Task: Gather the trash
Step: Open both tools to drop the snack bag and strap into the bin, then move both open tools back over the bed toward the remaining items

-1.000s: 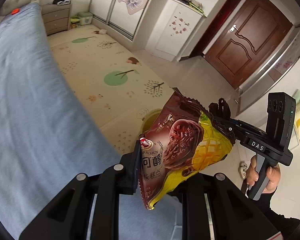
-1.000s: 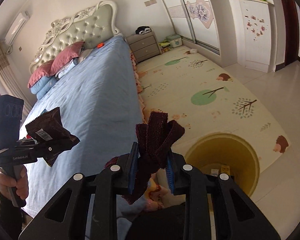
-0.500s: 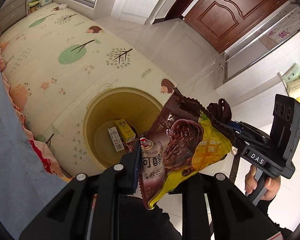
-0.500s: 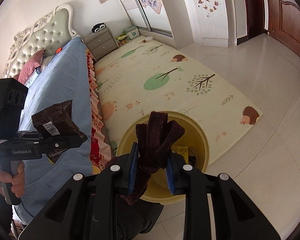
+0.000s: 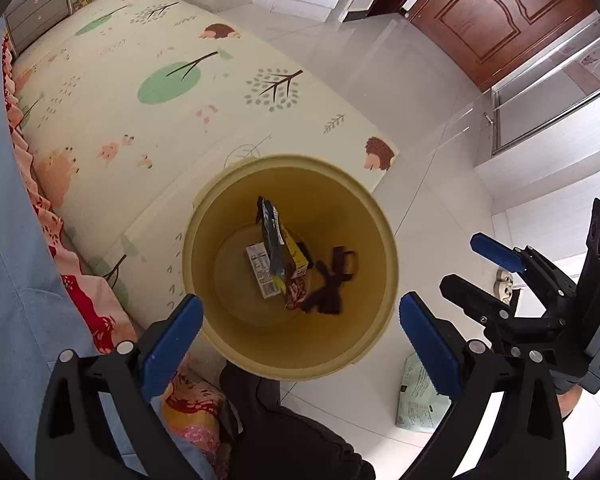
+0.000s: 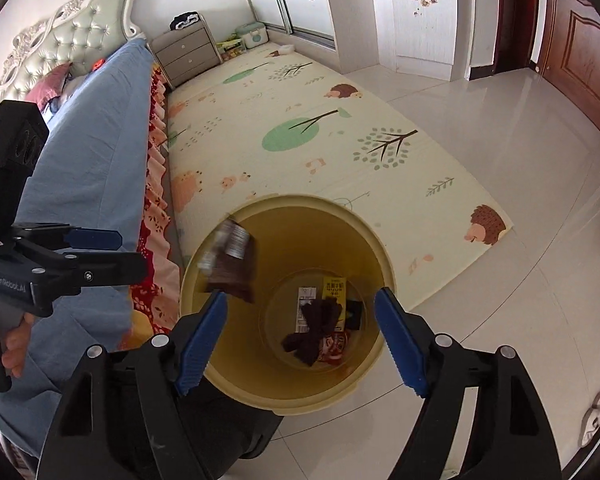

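Observation:
The yellow trash bin (image 5: 292,160) stands on the floor right under both grippers. My left gripper (image 5: 300,344) hangs over its near rim, jaws opening wide with nothing between the blue pads. The brown and yellow snack wrapper (image 5: 274,240) is dropping inside the bin and looks blurred (image 6: 232,264) in the right wrist view. My right gripper (image 6: 300,340) is also opening and empty above the bin (image 6: 300,200). The dark brown fabric strip (image 6: 316,328) lies on the bin's bottom among small cartons and wrappers. Each gripper shows in the other's view: the right gripper (image 5: 470,266) and the left gripper (image 6: 132,250).
A bed with a blue sheet (image 6: 96,128) and red frill runs along the left. The bin sits at the corner of a cream play mat (image 6: 300,120). A white packet (image 5: 420,400) lies on the tiles beside the bin. A dark trouser leg (image 5: 284,432) is below it.
Both grippers came down over the bin and opened. The snack wrapper left the left gripper and the brown fabric strip left the right one; both dropped into the bin.

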`<action>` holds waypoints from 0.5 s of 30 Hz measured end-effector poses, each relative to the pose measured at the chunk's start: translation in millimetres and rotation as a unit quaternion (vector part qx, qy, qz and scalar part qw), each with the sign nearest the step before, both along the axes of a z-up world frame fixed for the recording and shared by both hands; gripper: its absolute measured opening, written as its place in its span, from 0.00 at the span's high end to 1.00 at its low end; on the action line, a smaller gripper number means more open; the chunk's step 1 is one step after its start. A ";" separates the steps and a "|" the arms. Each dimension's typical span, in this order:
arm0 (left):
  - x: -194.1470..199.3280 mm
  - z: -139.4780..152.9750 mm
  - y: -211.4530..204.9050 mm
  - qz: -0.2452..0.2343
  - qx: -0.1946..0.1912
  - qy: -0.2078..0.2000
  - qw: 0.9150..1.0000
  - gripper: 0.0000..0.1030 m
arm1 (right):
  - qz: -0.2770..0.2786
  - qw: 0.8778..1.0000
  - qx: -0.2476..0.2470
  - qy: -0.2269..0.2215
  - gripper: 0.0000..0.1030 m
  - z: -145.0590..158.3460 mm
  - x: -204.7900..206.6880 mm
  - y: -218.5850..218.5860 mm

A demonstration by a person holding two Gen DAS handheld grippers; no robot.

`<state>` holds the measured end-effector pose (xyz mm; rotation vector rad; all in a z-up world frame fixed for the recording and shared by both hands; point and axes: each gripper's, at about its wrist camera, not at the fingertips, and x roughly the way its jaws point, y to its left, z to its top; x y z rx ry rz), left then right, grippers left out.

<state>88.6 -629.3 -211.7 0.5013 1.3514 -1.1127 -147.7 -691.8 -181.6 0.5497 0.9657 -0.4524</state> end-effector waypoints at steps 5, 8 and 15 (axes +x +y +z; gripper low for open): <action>-9.4 15.7 4.6 -0.018 -0.010 -0.047 0.999 0.05 | -0.007 1.000 0.006 0.006 0.31 -1.3 -6.2 -0.6; -13.4 28.9 9.1 -0.023 -0.026 -0.058 0.998 0.05 | -0.015 1.000 0.011 -0.001 0.31 5.0 -8.5 -3.4; -13.6 59.8 36.9 -0.021 -0.057 -0.069 0.996 0.05 | -0.010 0.999 0.005 -0.035 0.31 34.5 -5.6 7.4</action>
